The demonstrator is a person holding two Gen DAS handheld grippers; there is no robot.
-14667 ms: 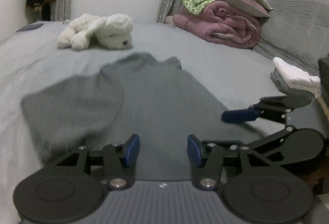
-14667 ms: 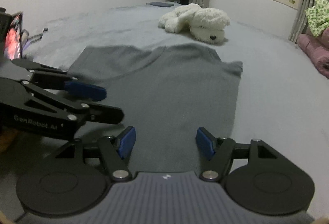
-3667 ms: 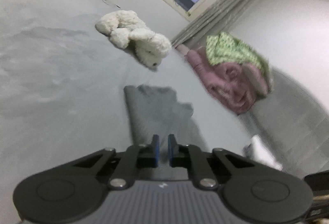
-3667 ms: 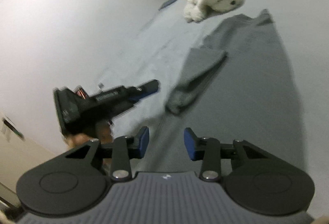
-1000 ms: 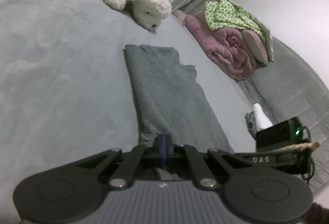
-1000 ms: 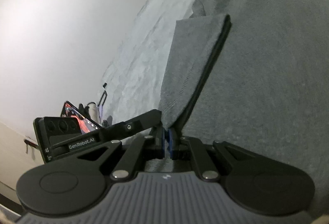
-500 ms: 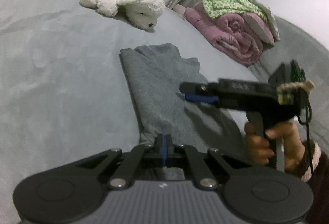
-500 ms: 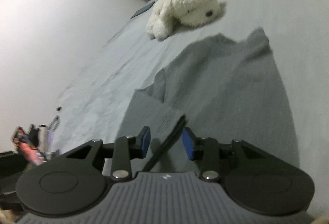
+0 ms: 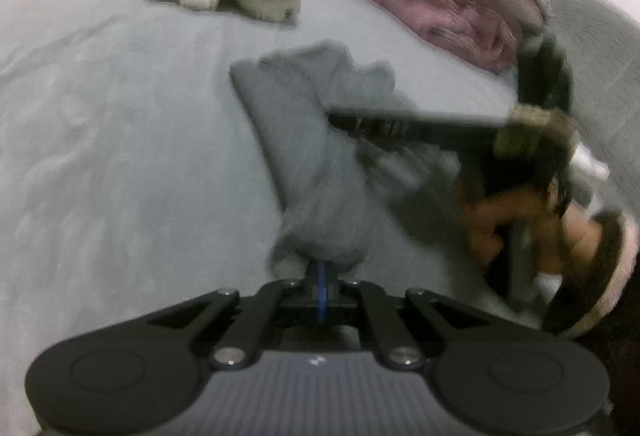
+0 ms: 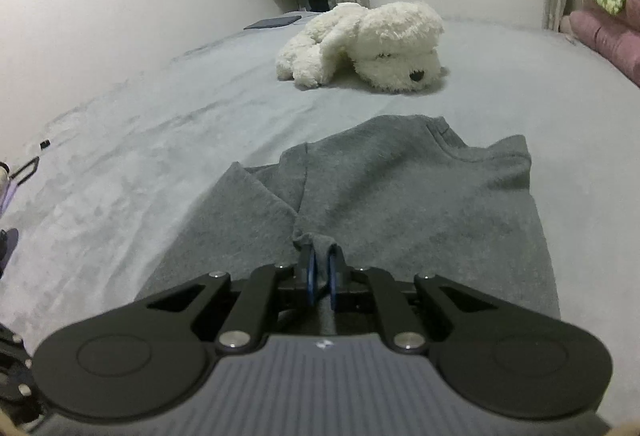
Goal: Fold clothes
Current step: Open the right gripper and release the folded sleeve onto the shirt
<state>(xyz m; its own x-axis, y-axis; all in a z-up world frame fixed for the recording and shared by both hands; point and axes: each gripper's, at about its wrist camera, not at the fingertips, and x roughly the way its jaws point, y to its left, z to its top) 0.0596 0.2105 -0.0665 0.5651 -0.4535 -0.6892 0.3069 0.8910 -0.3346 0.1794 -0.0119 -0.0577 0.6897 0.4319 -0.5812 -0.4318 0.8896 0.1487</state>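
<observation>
Gripping the grey sweater [image 10: 420, 204] hem with both the left gripper [image 9: 321, 278] and right gripper [image 10: 321, 276] clamped, raise evenly and carry the near edge toward the far collar, keeping it taut.

The grey sweater [image 10: 420, 204] lies partly folded lengthwise on the bed, neckline farthest.

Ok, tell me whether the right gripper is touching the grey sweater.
Touching. In the right wrist view the right gripper has just been closing, and its blue pads pinch a raised fold of the grey sweater.
</observation>
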